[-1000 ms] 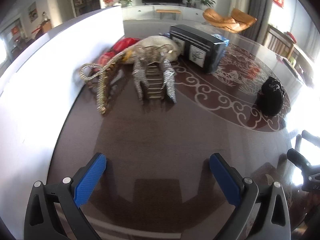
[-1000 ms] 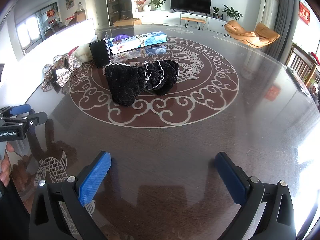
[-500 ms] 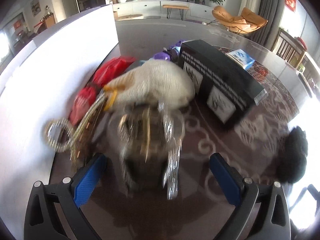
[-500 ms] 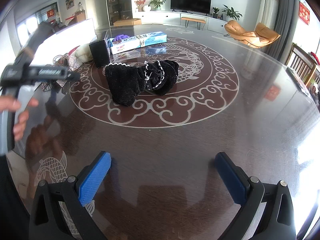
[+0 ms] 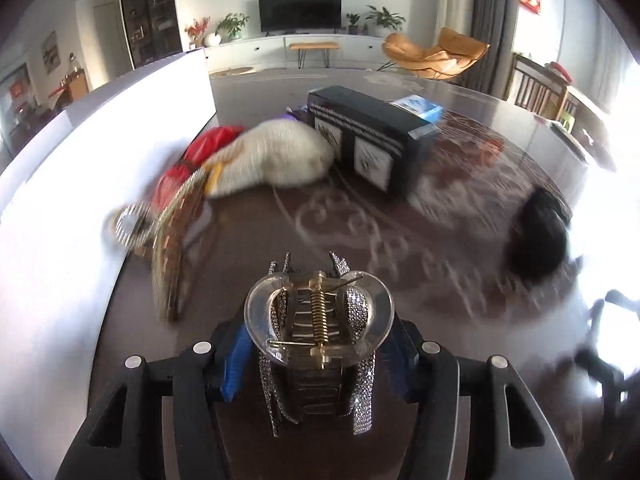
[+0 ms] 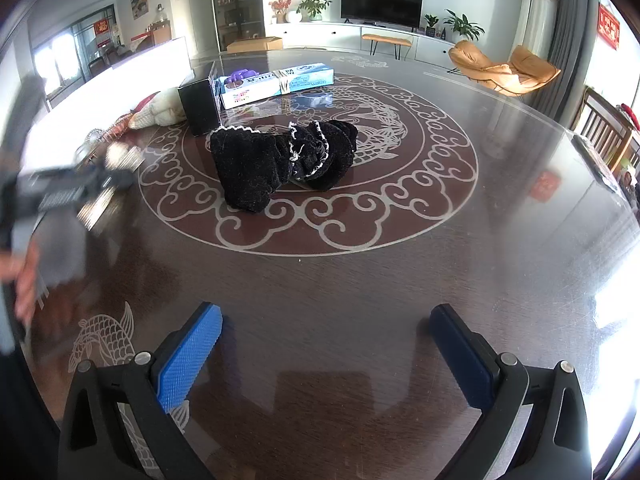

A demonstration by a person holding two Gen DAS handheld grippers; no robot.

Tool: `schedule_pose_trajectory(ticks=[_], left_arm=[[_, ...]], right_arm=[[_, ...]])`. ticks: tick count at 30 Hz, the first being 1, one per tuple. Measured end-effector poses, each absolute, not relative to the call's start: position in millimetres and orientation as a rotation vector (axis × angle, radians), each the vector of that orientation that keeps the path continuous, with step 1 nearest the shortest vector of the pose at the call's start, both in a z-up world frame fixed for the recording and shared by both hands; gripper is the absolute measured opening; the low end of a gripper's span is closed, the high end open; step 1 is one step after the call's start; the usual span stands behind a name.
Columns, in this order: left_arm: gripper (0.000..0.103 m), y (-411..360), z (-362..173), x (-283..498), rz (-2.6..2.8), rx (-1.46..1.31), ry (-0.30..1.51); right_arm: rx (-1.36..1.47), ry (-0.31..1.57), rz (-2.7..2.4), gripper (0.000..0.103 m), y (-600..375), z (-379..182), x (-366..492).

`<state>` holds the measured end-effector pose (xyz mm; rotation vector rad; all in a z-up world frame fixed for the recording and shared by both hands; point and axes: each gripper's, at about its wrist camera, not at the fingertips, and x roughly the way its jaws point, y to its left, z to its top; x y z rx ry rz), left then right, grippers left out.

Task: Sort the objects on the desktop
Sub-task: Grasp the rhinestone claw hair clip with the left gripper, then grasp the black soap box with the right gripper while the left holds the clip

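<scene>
Hair claw clip gripped — left gripper.
The rhinestone hair claw clip is clamped in the left gripper; the right gripper is spread wide — nothing held — above the table.

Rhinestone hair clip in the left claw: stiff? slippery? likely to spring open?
The hair clip looks rigid: clear plastic body, metal coil spring. The left claw squeezes its sides, so it may pivot on smooth plastic. Its thin rhinestone teeth look fragile. The right claw is open.

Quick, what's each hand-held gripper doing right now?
Left hand-held gripper: closed on the sparkly hair claw clip.
Right hand-held gripper: open, holding nothing.
</scene>
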<state>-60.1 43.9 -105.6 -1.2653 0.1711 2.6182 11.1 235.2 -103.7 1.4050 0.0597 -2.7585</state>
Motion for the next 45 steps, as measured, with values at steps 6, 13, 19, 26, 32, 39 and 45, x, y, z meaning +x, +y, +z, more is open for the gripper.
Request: schedule_pose_trajectory(ticks=[6,13,19,26,32,39,45], left_arm=[[0.056,31,-105,-50,2.638,-1.264,0.154],[0.056,37,-106,-56,2.666,-1.27,0.145],[0.056,22,-107,-52,2.702,-1.286,0.11],[0.056,21,-107,-53,2.704,-1.284,0.106],[0.056,18,-107,-54,2.7,-1.283,0.095],[0.056,16,-107,-57,2.699,-1.284,0.097],[0.056,16,-107,-57,2.698,-1.283,0.095]], right_arm=[[1.414,0.054,-2.736,0.1,233,-99,10],[1.181,0.274,-2.626,0.099,158,-30,-60],[1.34,0.279,-2.451,0.086,103,-47,-170],[1.482,0.095,-2.4,0.034,103,-81,-204],[1.509,-0.406,-2.234,0.035,152,-92,-154],[1.508,-0.387,-2.388,0.078,205,-77,-102],[1.441,0.032,-2.452,0.092,172,-67,-113]])
